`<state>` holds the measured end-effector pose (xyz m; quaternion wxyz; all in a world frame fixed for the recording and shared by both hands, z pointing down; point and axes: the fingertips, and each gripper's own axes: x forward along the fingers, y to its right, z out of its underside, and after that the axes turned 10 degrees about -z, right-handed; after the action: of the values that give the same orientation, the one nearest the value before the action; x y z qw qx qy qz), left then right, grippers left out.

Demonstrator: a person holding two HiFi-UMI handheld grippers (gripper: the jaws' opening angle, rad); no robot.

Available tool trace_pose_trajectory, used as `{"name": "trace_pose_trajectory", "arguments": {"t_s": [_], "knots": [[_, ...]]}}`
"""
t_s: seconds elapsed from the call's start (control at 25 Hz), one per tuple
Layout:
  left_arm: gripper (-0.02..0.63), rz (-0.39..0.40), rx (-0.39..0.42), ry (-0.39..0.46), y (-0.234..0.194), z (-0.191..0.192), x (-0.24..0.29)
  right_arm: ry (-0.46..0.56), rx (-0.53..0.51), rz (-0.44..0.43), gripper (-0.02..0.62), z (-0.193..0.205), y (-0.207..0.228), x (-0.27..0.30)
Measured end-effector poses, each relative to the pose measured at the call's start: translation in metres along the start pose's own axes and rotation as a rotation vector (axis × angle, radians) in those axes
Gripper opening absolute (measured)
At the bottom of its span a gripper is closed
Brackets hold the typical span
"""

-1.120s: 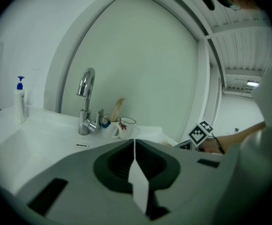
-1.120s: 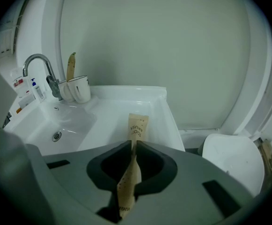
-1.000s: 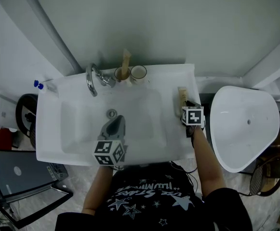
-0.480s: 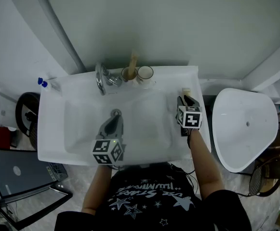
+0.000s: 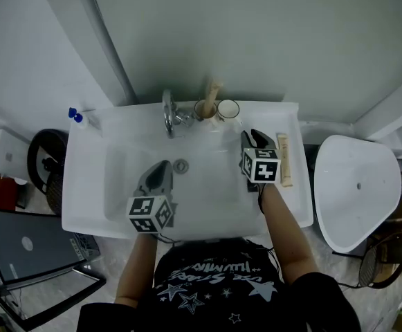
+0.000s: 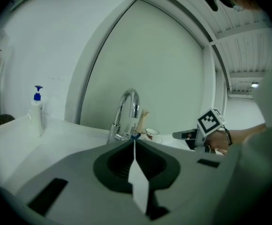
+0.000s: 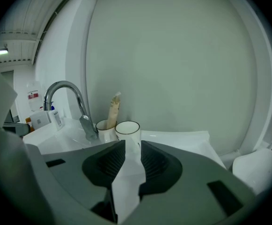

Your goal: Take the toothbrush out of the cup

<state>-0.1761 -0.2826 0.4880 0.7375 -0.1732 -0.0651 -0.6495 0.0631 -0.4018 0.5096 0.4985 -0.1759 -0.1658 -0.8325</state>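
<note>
Right gripper view shows your right tool with its jaws standing apart and nothing between them; they have just been opening. Past their tips you look at an empty white cup; just beside it on the left is a second cup with a beige wrapped piece upright in it, next to the tap. In the head view your right tool hangs over the right part of the sink, pointing toward the cups; just beside it, on the sink's right rim, a long beige toothbrush lies flat, outside both cups and touched by neither tool. Your left tool has its jaws together on nothing; it sits low over the basin, well apart from the cups; a soap bottle stands at the sink's far left corner.

As I judge it, the main step is done: the toothbrush is out of the cup and set down, and your right tool is free of it. What is left depends on the piece in the cup by the tap; I cannot tell whether it is a second brush or a tube. If it is a brush, you have one more lift to make; if not, you only need to draw both tools clear.
</note>
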Motion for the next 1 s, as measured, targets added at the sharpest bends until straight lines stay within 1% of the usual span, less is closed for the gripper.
{"name": "trace_pose_trajectory", "arguments": {"t_s": [0.32,0.56,0.72,1.0], "knots": [[0.02,-0.01,0.03,0.042,-0.043,-0.036,0.015,0.044,-0.022,-0.033,0.112,-0.036,-0.038,0.032],[0.02,-0.008,0.021,0.065,-0.064,-0.055,0.03,0.061,-0.025,-0.05,0.11,-0.058,-0.059,0.062],[0.02,0.001,0.011,0.054,-0.072,-0.054,0.043,0.063,-0.035,-0.052,0.11,-0.07,-0.069,0.085],[0.02,0.021,0.014,0.025,-0.077,-0.045,0.06,0.052,-0.021,-0.013,0.11,-0.076,-0.07,0.118]]}}
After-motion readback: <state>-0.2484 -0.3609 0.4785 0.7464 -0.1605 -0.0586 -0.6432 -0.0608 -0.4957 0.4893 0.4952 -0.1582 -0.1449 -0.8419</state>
